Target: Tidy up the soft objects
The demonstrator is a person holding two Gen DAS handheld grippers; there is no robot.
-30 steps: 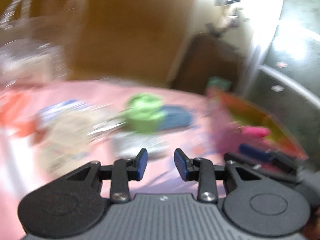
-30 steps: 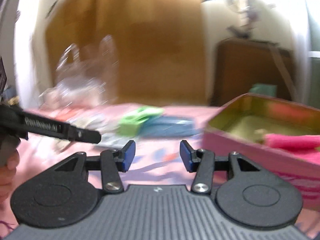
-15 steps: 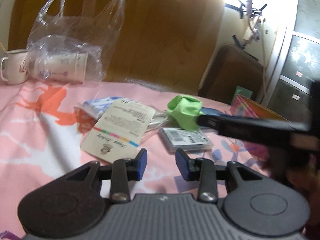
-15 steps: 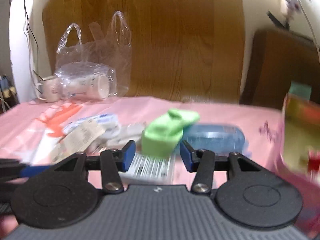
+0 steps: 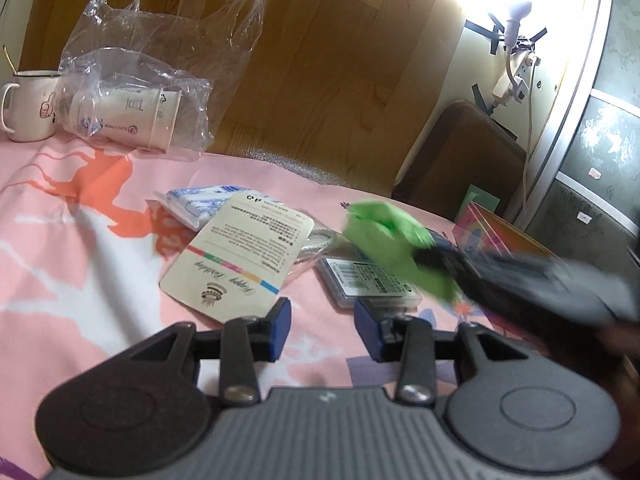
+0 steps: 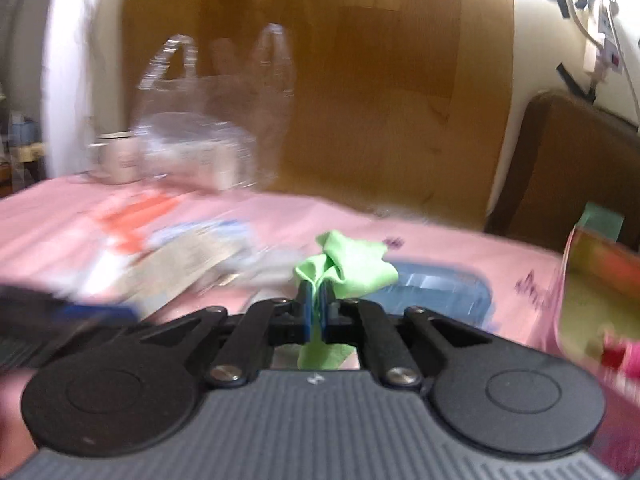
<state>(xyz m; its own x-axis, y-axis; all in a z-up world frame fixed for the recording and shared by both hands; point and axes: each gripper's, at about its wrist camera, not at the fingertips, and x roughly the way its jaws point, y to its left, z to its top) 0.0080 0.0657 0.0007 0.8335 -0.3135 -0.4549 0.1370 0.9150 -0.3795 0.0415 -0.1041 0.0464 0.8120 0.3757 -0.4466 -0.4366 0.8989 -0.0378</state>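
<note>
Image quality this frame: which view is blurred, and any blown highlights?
Left wrist: mostly sharp, card text legible; right gripper and green cloth smeared; window corner blown out. Right wrist: background blurred, plastic bag streaked, yet cloth between the fingers stays crisp.

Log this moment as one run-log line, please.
right gripper: shut on green cloth | left gripper: open, free | tin box: at right
</note>
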